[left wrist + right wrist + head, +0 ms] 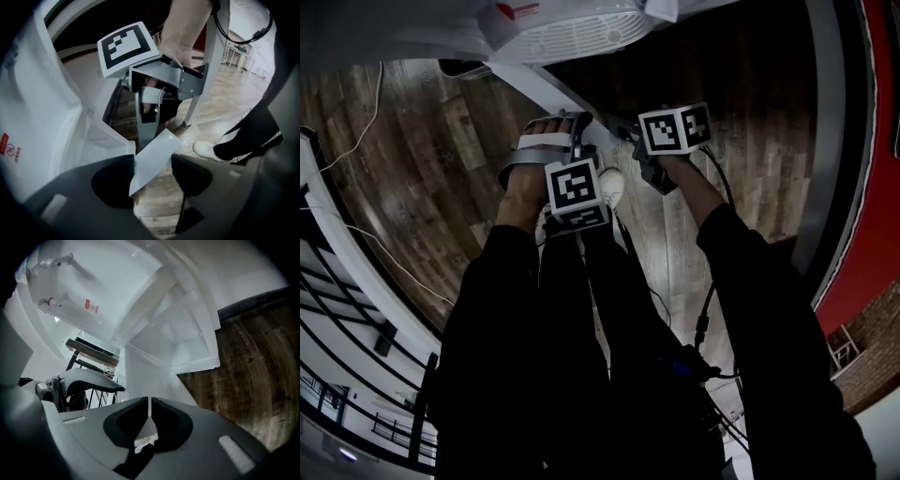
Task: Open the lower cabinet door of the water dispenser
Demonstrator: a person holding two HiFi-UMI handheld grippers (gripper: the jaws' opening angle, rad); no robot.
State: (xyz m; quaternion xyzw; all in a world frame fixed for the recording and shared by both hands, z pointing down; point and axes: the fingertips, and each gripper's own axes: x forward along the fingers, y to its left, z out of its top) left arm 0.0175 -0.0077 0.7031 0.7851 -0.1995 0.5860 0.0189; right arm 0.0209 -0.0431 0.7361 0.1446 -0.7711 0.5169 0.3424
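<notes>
Jaws of left tool (152, 174) gape wide, right tool (149, 409) pinched nearly shut

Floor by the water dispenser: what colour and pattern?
Dark brown wooden plank floor, visible grain; shows best in the right gripper view.

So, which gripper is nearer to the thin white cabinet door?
Right: the right gripper is shut on the edge of the thin white cabinet door. The left gripper stands open around the door, not gripping it.
</notes>
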